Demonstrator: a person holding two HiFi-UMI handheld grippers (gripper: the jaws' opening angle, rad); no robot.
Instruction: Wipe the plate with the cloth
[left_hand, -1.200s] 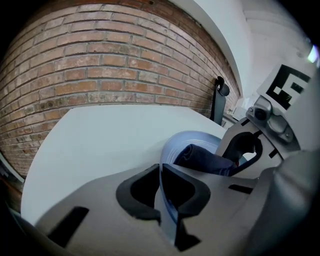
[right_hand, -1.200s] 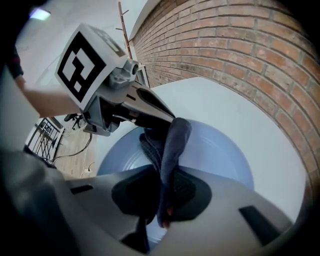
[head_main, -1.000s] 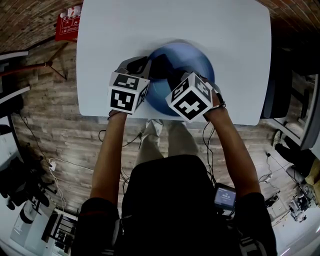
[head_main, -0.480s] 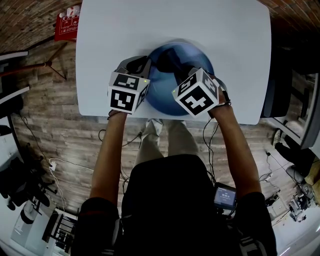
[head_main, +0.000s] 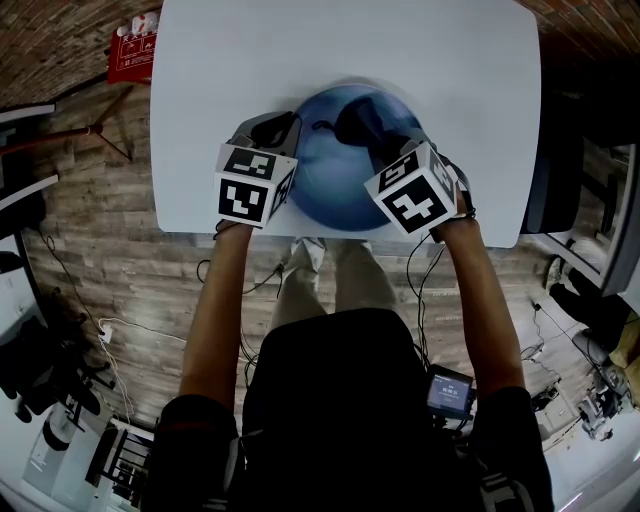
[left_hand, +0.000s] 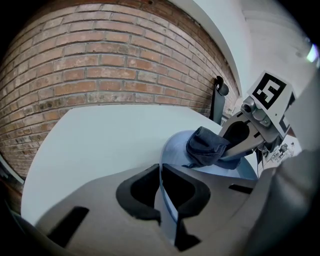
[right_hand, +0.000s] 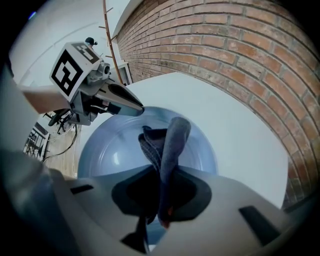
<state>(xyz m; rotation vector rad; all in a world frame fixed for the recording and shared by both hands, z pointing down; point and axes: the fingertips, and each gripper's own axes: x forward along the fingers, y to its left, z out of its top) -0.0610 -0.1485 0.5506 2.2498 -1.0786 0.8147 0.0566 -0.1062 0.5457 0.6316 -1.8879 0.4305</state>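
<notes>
Pinches the left rim of the blue plate (left_hand: 174, 150) between the fingers of the left gripper (left_hand: 161, 189), at lower centre of the left gripper view. Clenches the dark cloth (right_hand: 170, 135) in the fingers of the right gripper (right_hand: 160, 200), bunched end down on the plate's inner face. Shows the plate at centre of the head view, on the white worktop (head_main: 340, 40) near its lower edge.
</notes>
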